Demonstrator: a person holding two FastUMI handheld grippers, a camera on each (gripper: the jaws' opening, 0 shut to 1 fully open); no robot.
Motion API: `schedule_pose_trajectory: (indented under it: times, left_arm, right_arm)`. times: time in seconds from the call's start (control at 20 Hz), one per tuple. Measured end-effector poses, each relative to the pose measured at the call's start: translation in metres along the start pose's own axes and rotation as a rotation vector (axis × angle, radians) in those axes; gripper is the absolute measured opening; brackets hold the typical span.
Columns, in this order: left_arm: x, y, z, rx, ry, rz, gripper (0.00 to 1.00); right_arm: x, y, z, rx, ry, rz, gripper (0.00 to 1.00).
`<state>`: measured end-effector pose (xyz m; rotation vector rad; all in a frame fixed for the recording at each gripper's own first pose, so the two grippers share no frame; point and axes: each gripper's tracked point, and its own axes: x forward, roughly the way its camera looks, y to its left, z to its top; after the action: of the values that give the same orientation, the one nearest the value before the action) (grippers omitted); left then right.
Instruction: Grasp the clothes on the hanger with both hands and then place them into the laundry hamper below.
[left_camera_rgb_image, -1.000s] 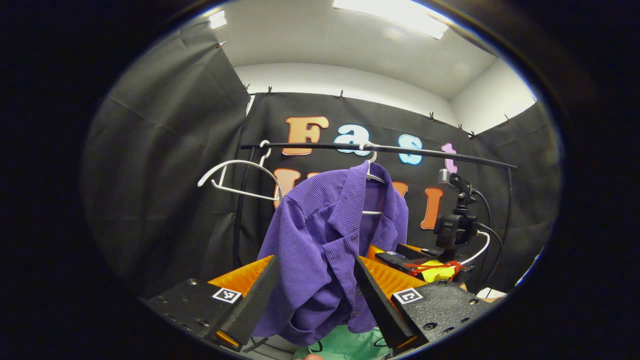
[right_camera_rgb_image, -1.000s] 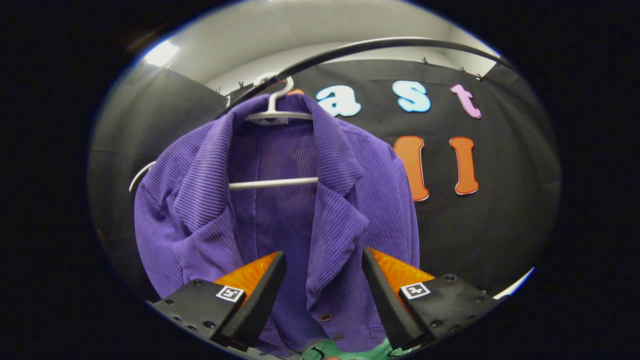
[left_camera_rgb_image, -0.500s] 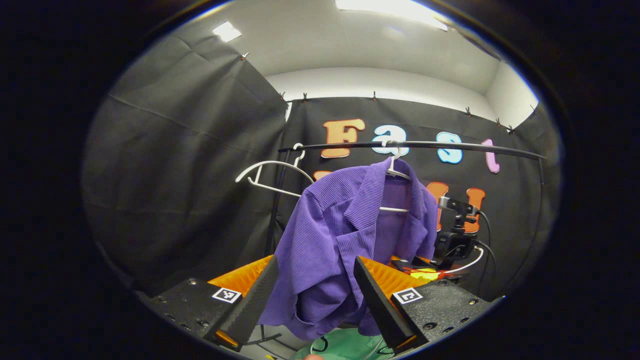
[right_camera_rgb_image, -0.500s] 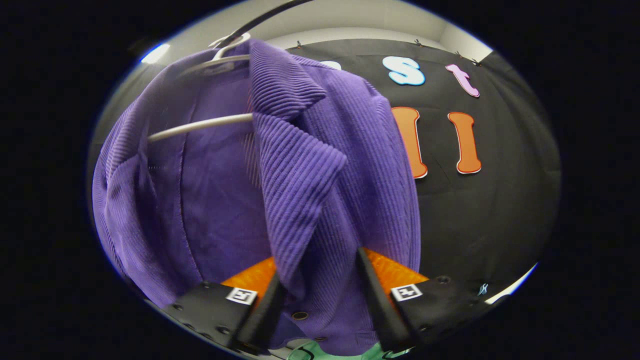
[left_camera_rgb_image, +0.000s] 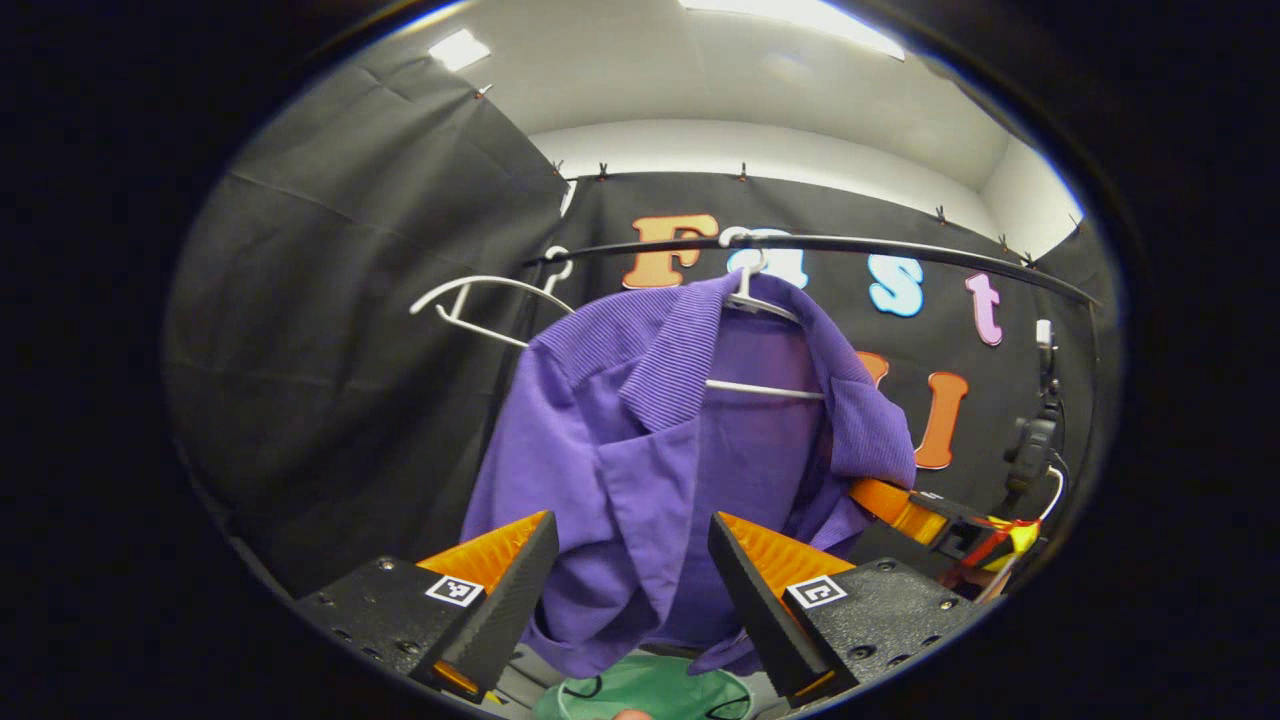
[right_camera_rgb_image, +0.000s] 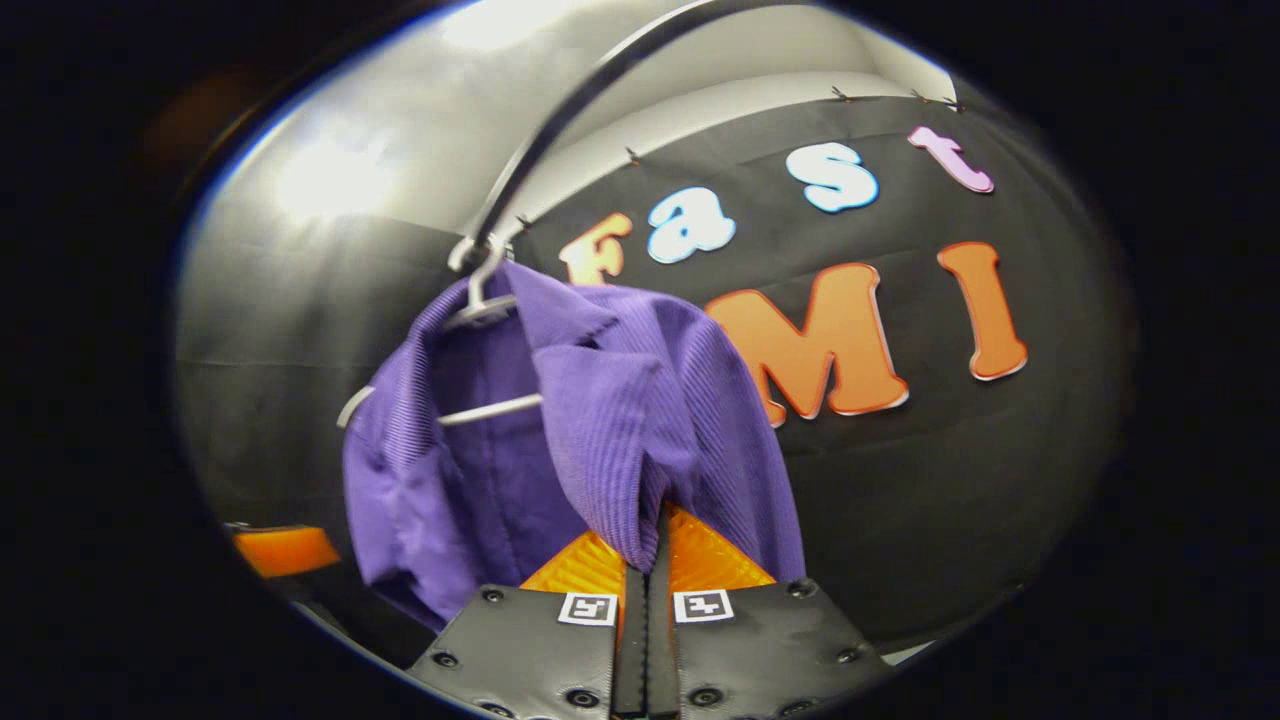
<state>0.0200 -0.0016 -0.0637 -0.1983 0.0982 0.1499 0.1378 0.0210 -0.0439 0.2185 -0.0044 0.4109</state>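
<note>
Your right gripper (right_camera_rgb_image: 645, 560) has its 2 fingers pressed together on a fold of the shirt's (right_camera_rgb_image: 640, 420) front panel, the cloth pinched between them and bunched just above the tips. In the left gripper view you can see that same gripper (left_camera_rgb_image: 905, 510) low at the shirt's far edge, touching the cloth there.

Your left gripper (left_camera_rgb_image: 630, 590) is spread wide, with the shirt's (left_camera_rgb_image: 640, 460) lower front hanging in the gap between the fingers; neither finger (left_camera_rgb_image: 510, 590) presses on the cloth, and you cannot tell from this view whether the tips touch it.

The shirt is purple and ribbed, collar open, and it hangs on a white hanger (left_camera_rgb_image: 760, 300) whose hook is over the black rail (left_camera_rgb_image: 900, 250). The hanger's crossbar shows through the open front. In the right gripper view the hanger (right_camera_rgb_image: 480, 305) sits tilted at the top of the shirt, its hook on the rail (right_camera_rgb_image: 560, 140).

A 2nd white hanger (left_camera_rgb_image: 480, 300), bare, hangs on the rail just beside the shirt, on the side away from your right gripper.

The hamper (left_camera_rgb_image: 650, 695) is green and lies directly under the shirt's hem, between and below your left gripper's fingers; the hem hangs just above its rim, and you cannot tell whether it touches
</note>
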Motion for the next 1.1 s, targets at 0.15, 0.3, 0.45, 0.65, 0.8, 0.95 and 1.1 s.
schedule_pose_trajectory:
  times: [0.15, 0.3, 0.45, 0.65, 0.8, 0.95, 1.1]
  left_arm:
    - [0.038, -0.016, -0.008, 0.013, -0.006, -0.013, 0.92]
    - [0.070, 0.008, -0.016, 0.102, -0.066, 0.124, 0.95]
    - [0.084, 0.028, -0.032, 0.177, -0.109, 0.243, 0.91]
    - [0.111, 0.052, -0.041, 0.327, -0.151, 0.313, 0.93]
    - [0.107, 0.059, -0.041, 0.335, -0.149, 0.295, 0.97]
    - [0.089, 0.070, -0.025, 0.359, -0.116, 0.279, 0.54]
    - [0.063, 0.084, 0.007, 0.355, -0.127, 0.259, 0.04]
  right_arm:
    - [-0.026, -0.008, 0.022, 0.009, -0.048, -0.001, 0.07]
    - [-0.039, -0.004, 0.035, 0.001, -0.076, -0.010, 0.07]
    - [-0.044, 0.008, 0.036, -0.028, -0.076, 0.003, 0.07]
    - [-0.046, 0.012, 0.034, -0.040, -0.063, 0.003, 0.07]
    - [-0.044, 0.013, 0.031, -0.052, -0.042, 0.007, 0.07]
    - [-0.042, 0.003, 0.036, -0.076, -0.054, -0.020, 0.07]
    - [-0.037, -0.008, 0.043, -0.105, -0.092, -0.066, 0.07]
